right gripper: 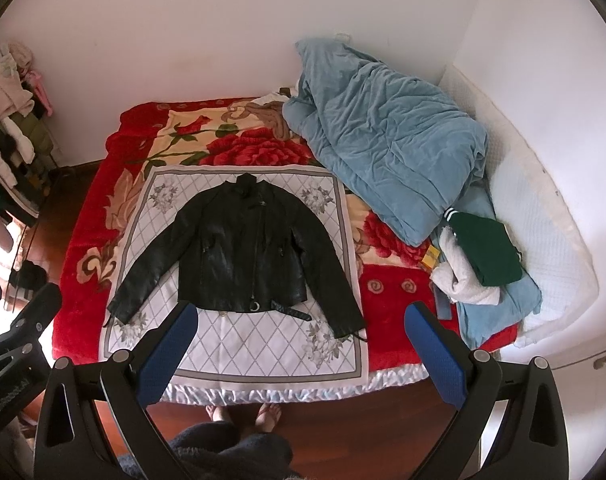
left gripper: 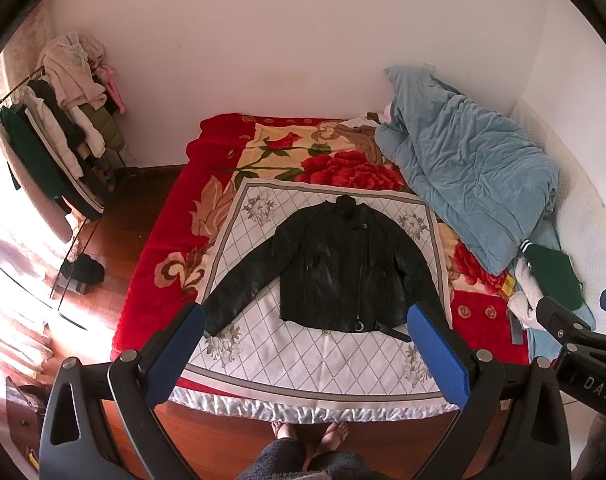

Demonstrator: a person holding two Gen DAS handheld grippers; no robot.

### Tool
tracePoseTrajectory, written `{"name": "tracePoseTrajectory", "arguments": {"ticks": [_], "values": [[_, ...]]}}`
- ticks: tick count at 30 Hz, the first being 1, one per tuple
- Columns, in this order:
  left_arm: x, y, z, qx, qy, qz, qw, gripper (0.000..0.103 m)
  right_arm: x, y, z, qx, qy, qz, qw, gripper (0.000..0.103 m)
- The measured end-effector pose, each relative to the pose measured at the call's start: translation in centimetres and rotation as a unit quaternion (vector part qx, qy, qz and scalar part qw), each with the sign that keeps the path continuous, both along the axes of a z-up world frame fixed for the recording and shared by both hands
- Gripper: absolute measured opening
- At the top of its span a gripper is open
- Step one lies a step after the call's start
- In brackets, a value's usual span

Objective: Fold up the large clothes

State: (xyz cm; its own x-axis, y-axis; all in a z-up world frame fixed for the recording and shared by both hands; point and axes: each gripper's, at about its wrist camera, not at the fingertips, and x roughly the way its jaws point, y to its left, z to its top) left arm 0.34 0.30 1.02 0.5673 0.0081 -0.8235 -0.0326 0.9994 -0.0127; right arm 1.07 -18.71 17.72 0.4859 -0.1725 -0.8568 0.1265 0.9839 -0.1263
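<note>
A black leather jacket lies flat, front up, sleeves spread, on a white diamond-pattern cloth on the bed. It also shows in the right wrist view on the same cloth. My left gripper is open and empty, held high above the bed's near edge. My right gripper is open and empty at a like height; it shows at the right edge of the left wrist view.
A red floral blanket covers the bed. A crumpled blue duvet lies at the back right, with a pile of green and white clothes beside it. A clothes rack stands at the left. The person's feet stand at the bed's foot.
</note>
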Motion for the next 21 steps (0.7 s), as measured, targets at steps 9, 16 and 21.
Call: {"name": "tracePoseTrajectory", "arguments": {"ticks": [9,16,21], "values": [[0.0,0.1,0.2,-0.001,0.0,-0.001,1.0,0.103,-0.2,0.0,-0.1,0.001,-0.001,0.0,1.0,0.103],[0.7,0.2,1.6,0.0,-0.001,-0.005,1.0,0.103,-0.1,0.1,0.0,0.002,-0.001,0.0,1.0,0.103],[0.8,0.2,1.8,0.001,-0.003,-0.004,1.0,0.103,-0.2,0.1,0.0,0.002,-0.001,0.0,1.0,0.103]]}}
